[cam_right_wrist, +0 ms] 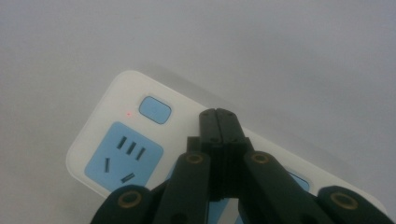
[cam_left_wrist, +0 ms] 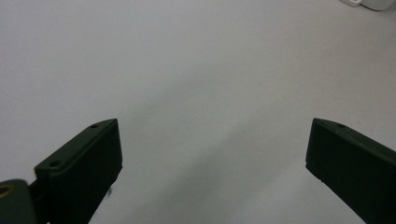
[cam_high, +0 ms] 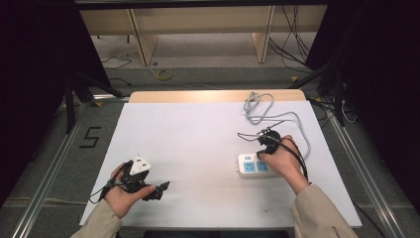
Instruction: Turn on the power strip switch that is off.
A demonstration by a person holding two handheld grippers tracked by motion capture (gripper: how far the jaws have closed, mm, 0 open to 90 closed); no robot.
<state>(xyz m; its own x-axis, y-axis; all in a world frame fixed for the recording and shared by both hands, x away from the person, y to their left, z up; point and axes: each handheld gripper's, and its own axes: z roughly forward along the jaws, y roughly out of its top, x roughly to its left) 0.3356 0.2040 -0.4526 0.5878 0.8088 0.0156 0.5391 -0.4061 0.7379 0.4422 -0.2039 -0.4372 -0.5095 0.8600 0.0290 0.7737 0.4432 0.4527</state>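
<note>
A white power strip point(cam_high: 250, 166) with blue socket faces lies at the right of the white table point(cam_high: 198, 148). My right gripper point(cam_high: 262, 151) is held over it. In the right gripper view the right gripper point(cam_right_wrist: 219, 115) has its jaws shut together with nothing between them. Its tips sit just right of the strip's blue switch button point(cam_right_wrist: 155, 109) on the power strip point(cam_right_wrist: 107, 126), beside a small lit red light point(cam_right_wrist: 128, 113). I cannot tell whether the tips touch the strip. My left gripper point(cam_high: 161, 191) rests near the front left with its jaws wide open, and in its own view the left gripper point(cam_left_wrist: 212, 149) holds nothing.
A grey cable point(cam_high: 267, 111) runs in loops from the strip to the table's far edge. A corner of the strip point(cam_left_wrist: 369, 3) shows far off in the left gripper view. Shelving and loose wires point(cam_high: 292, 39) lie on the floor beyond the table.
</note>
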